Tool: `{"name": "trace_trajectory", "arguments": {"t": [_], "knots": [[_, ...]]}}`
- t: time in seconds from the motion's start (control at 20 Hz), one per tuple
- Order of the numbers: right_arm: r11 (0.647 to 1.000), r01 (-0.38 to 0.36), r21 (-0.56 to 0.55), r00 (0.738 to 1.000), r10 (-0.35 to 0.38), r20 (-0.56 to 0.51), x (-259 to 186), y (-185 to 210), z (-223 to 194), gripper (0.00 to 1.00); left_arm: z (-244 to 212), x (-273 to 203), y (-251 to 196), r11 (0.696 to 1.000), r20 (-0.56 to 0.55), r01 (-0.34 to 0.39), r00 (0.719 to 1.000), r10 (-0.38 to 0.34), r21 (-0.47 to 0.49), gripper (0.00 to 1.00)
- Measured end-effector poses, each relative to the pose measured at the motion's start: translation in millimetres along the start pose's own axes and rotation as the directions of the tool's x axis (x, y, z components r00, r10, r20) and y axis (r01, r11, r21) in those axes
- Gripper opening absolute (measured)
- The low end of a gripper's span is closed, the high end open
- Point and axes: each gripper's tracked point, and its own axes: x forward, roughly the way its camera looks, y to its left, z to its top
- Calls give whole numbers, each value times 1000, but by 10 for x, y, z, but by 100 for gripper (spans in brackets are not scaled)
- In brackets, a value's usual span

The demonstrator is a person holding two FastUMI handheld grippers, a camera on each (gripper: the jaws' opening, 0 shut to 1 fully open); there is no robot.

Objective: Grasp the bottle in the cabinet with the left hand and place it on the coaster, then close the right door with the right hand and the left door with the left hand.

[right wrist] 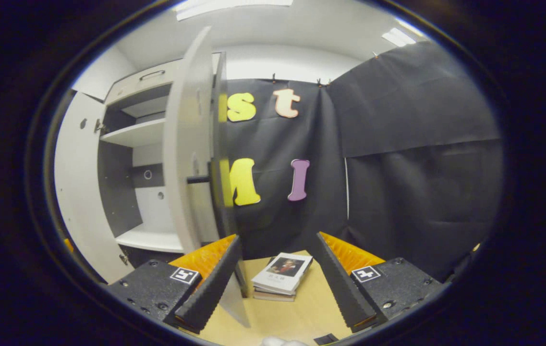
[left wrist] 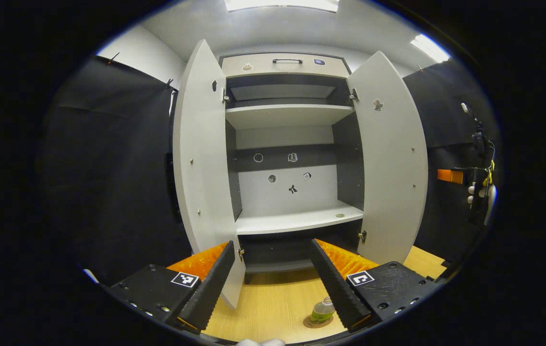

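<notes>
Bottle (left wrist: 322,310): left gripper view; stands upright on the round coaster (left wrist: 317,322) on the wooden table (left wrist: 273,307), in front of the cabinet, low between the claw's fingers and close to its right finger.
Left gripper (left wrist: 275,283): fingers spread wide, nothing between them, held above the table and facing the cabinet.
Cabinet (left wrist: 287,144): both doors swung open. Left door (left wrist: 203,163) and right door (left wrist: 390,163) stand out toward the viewer.
Cabinet shelves: upper shelf (left wrist: 285,115) bare; lower shelf (left wrist: 301,220) carries one small flat round item (left wrist: 340,215), too small to identify. Small stickers on the back panel.
Top drawer (left wrist: 285,64): closed, dark handle.
Far right, left gripper view: the other gripper (left wrist: 465,177) with a gloved hand (left wrist: 481,194) on it, beside the right door.
Right gripper (right wrist: 275,283): right gripper view; fingers wide apart, empty, pointed past the door's edge toward the black cloth.
Right door (right wrist: 188,158): seen nearly edge-on, just ahead of the claw's left finger; dark handle (right wrist: 198,179) sticking out.
Books (right wrist: 282,278): small stack lying flat on the table between the fingers, beyond the door.
Cabinet interior (right wrist: 133,158): seen at an angle, shelves bare where visible.
</notes>
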Motion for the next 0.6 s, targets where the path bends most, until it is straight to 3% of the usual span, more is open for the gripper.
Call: {"name": "trace_trajectory", "arguments": {"t": [0.1, 0.2, 0.25, 0.3, 0.45, 0.55, 0.6], "knots": [[1000, -5, 12, 1000, 5, 18, 173, -75, 139, 94, 65, 30, -111, 1000, 5, -12, 1000, 12, -10, 96], [1000, -23, -12, 999, 24, 36, 327, -106, 260, 99, 137, 70, -196, 999, 6, -31, 999, 31, -18, 96], [999, -35, -27, 998, 36, 42, 393, -93, 304, 94, 159, 83, -239, 999, 7, -44, 999, 44, -21, 96], [998, -59, -37, 997, 61, 43, 437, -56, 333, 99, 191, 101, -260, 998, 9, -59, 998, 59, -21, 96], [986, -163, -41, 987, 163, 11, 522, 184, 262, 94, 284, 137, -321, 995, 22, -102, 995, 102, -15, 96], [968, -247, -48, 969, 246, -20, 515, 447, 172, 99, 293, 173, -386, 992, 23, -125, 992, 125, -26, 96], [966, -248, -74, 969, 249, -1, 489, 465, 190, 99, 289, 175, -423, 990, 17, -135, 991, 136, -32, 96]]}}
